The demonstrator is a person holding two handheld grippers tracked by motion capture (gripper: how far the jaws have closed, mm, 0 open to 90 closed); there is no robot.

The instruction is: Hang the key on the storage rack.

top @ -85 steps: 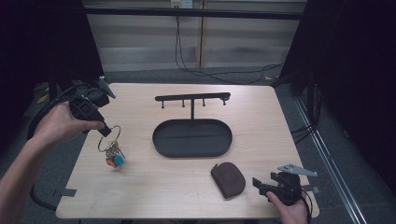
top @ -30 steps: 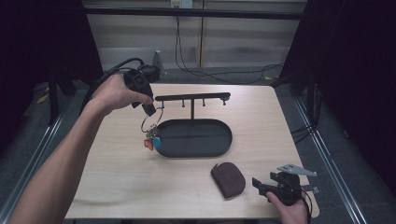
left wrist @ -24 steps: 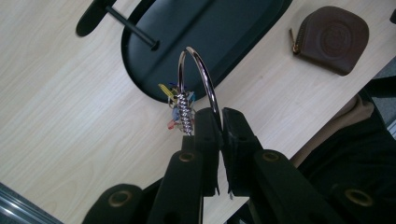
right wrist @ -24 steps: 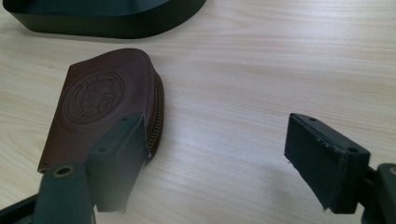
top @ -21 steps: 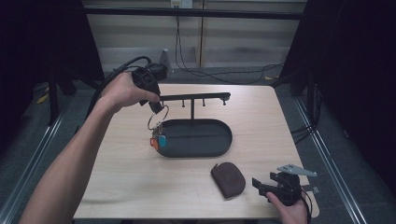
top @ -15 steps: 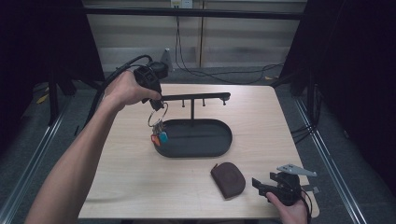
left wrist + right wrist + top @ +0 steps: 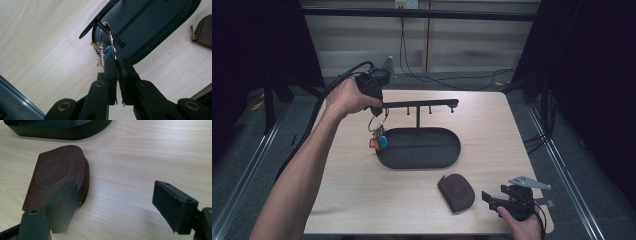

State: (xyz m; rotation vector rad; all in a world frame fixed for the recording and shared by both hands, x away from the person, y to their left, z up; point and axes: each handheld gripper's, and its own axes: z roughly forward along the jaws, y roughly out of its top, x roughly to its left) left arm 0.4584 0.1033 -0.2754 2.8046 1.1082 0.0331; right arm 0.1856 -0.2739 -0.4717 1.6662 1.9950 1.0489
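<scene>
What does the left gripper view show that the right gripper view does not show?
The left gripper view alone shows the key ring pinched between shut jaws, with its loop around a peg of the black rack, keys and tags hanging below. The right gripper view alone shows open jaws with bare table between them, and the round embossed stamp on the brown pouch. Both show the pouch, the black oval tray and the wooden table.

The brown pouch [image 7: 57,176] bears a round embossed emblem; its lettering is unreadable.
</scene>
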